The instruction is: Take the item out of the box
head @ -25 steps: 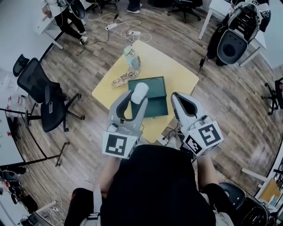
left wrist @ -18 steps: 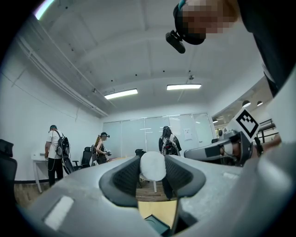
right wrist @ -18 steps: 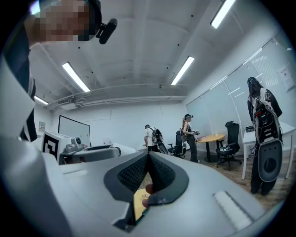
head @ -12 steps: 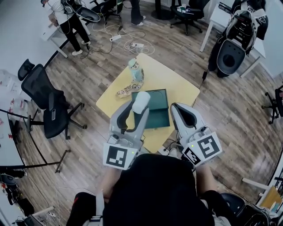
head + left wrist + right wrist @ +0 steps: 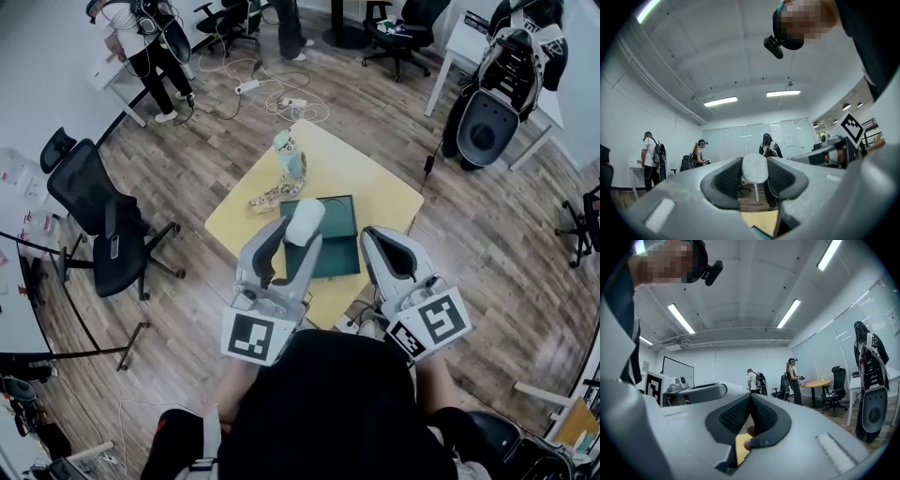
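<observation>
Head view: the left gripper pinches the white item between its jaw tips, just above frame centre. The item sits over the upper left corner of the green box, which lies open on the yellow table. I judge the item clear of the box, though it has not been carried off to the side.

Left gripper view: the jaws stand wide, both pads pressed on the item's rounded sides. Only the pad tips hold it.

Right gripper view: the right gripper has its jaws pressed together with nothing between them.

Risks, as I judge them:
- Rounded item, tip-only grip: a tilt or jolt could squeeze it out forward.
- If it drops now, it would land back in the box or on its rim and roll off the table.
- A sideways swing toward upper left could strike the teal figure.

Count: one white item, one box, one table, two grippers, one teal figure, one patterned piece beside it.
</observation>
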